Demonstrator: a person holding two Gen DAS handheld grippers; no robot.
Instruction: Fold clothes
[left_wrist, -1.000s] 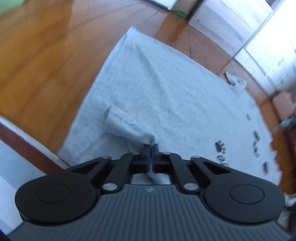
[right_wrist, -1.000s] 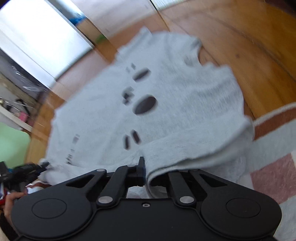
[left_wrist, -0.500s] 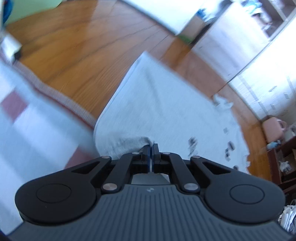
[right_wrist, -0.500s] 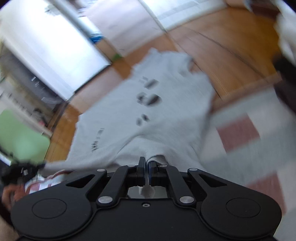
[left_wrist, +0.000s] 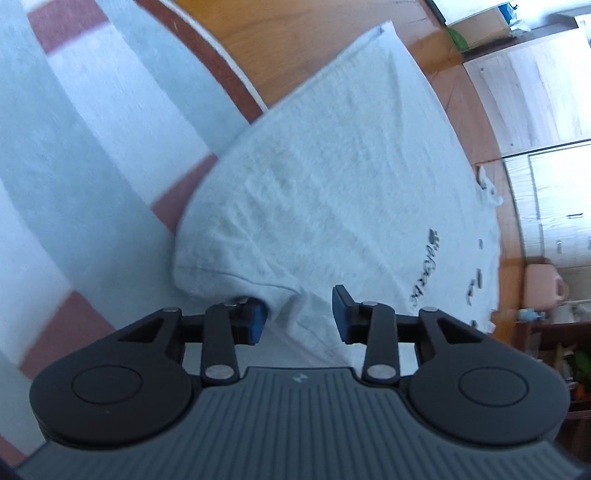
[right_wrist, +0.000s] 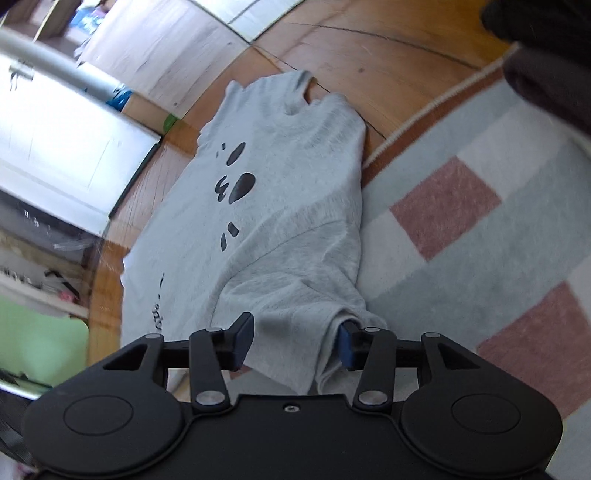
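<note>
A light grey T-shirt (left_wrist: 332, 177) with black print lies partly on the wooden floor and partly on a checked rug. In the left wrist view its folded edge runs between the fingers of my left gripper (left_wrist: 298, 317), which stands open with cloth lying loose in the gap. In the right wrist view the same T-shirt (right_wrist: 280, 206) stretches away, neck at the far end, a folded-over flap near me. My right gripper (right_wrist: 295, 341) is open too, its fingers either side of the flap's near edge.
The rug (right_wrist: 480, 229) has pale blue, white and dusty red squares with a red-brown border. Wooden floor (right_wrist: 388, 48) lies beyond it. A dark object (right_wrist: 546, 66) sits at the upper right. Cupboards (left_wrist: 546, 110) and a pink container (left_wrist: 543, 288) stand along the wall.
Both grippers were shut on the shirt's edge and pulled it toward the rug. Now both have opened and let the cloth go, leaving it folded over.
</note>
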